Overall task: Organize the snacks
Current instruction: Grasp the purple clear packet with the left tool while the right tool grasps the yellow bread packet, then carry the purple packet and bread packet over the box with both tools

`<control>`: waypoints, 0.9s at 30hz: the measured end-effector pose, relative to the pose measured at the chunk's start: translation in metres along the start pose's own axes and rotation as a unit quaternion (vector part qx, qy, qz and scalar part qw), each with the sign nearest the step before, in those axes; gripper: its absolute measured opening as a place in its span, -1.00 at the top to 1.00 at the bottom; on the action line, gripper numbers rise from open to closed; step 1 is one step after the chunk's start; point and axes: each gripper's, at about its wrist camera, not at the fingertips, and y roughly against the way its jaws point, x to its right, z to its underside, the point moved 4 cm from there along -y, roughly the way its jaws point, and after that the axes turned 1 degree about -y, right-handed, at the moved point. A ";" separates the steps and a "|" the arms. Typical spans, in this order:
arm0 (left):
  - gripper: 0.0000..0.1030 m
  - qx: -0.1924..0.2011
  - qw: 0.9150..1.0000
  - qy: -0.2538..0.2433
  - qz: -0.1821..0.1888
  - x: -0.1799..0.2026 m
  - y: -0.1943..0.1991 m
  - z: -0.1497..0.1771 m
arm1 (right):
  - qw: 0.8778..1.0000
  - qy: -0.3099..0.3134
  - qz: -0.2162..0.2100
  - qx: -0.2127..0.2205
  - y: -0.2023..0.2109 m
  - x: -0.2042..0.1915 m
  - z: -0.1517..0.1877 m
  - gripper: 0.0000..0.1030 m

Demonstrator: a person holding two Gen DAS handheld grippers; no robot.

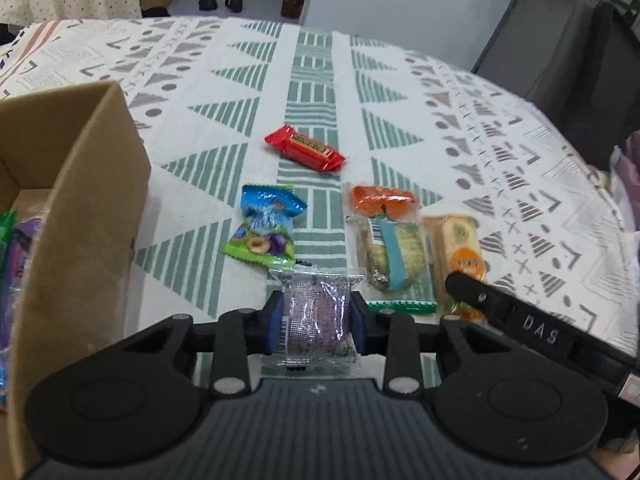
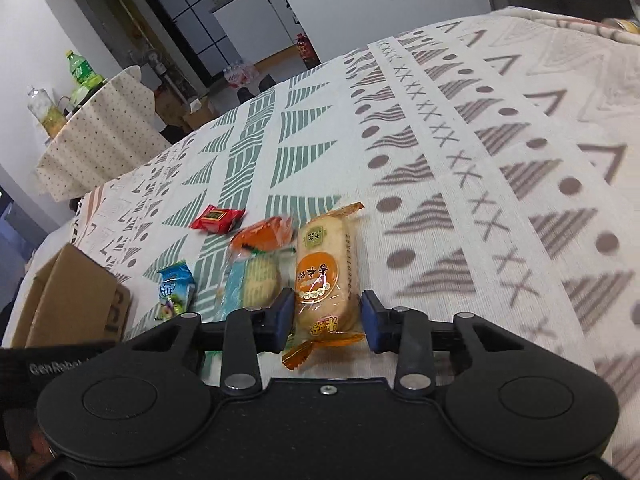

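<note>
The rice cracker pack point(image 2: 323, 276) lies lengthwise between the spread right gripper point(image 2: 326, 320) fingers, touching neither clearly. The left gripper point(image 1: 316, 320) clamps the purple packet point(image 1: 316, 312), also lengthwise.

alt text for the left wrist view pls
The left tool is shut on a clear purple snack packet above a patterned tablecloth. More wrapped snacks lie ahead, and an open cardboard box stands at left.

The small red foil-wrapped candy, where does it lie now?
The small red foil-wrapped candy lies on the patterned tablecloth, farthest from both claws, beyond the blue-green snack packet.
</note>
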 end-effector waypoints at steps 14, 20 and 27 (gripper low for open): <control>0.36 0.053 0.997 0.031 0.050 -0.018 0.070 -0.010 | 0.999 -0.032 -0.014 0.040 0.063 -0.043 0.003 0.32; 0.36 0.072 0.994 0.059 0.054 -0.045 0.097 -0.010 | 0.998 -0.014 -0.028 0.053 0.081 -0.080 0.003 0.32; 0.36 0.095 0.990 0.097 0.046 -0.084 0.122 -0.016 | 0.997 0.001 -0.044 0.058 0.086 -0.125 0.004 0.32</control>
